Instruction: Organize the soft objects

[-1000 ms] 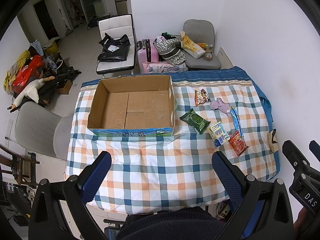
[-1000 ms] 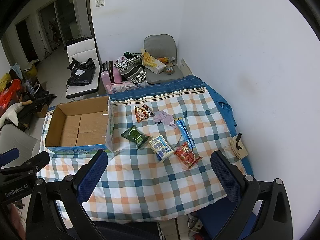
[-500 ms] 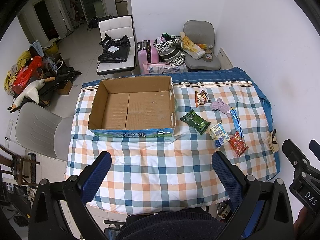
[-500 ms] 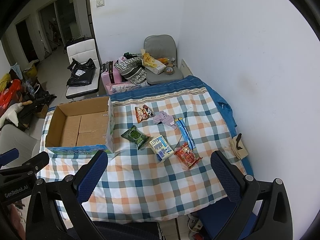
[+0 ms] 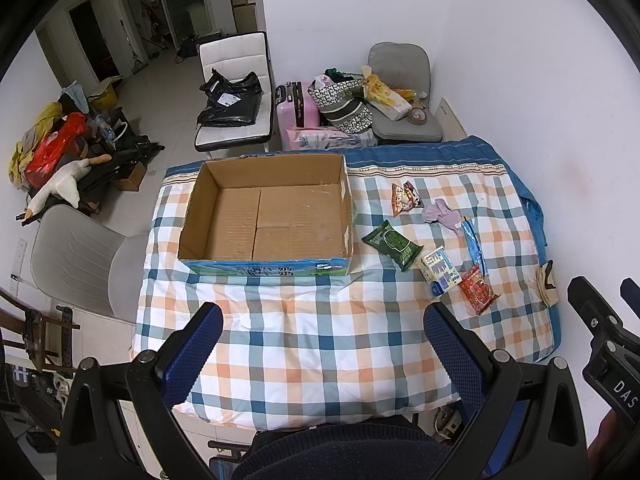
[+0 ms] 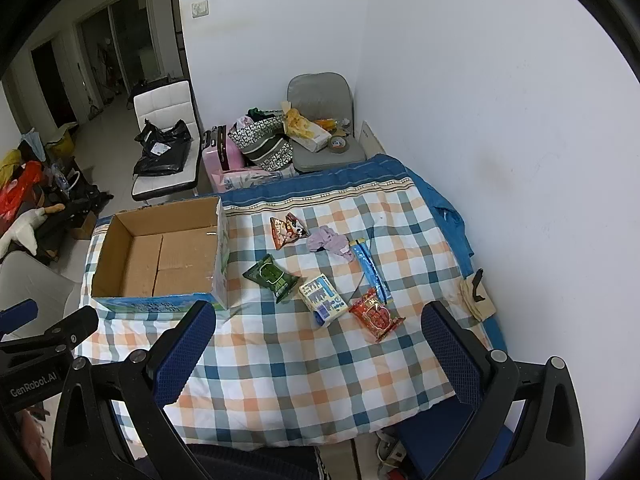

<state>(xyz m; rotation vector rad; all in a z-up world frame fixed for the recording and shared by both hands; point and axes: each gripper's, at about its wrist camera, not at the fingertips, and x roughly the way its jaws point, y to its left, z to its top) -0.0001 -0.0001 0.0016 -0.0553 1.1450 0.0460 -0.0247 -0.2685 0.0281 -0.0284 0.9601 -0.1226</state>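
Both tools, left tool (image 5: 320, 356) and right tool (image 6: 316, 356), are hovering apart and empty; packets (image 6: 272, 274) are lying beside the empty box (image 5: 266, 216) on the worktop (image 5: 320, 344), so approaching low, pinching mid-packet seems best.

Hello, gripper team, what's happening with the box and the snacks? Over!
Left gripper open, empty. Right gripper open, empty. Cardboard box holds nothing; green packet, red packet and purple cloth lie on the checked blanket. Nothing blocking.

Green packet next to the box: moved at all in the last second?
No. The green packet lies on the same checks of the plaid cloth, the same gap from the cardboard box, as one second ago.
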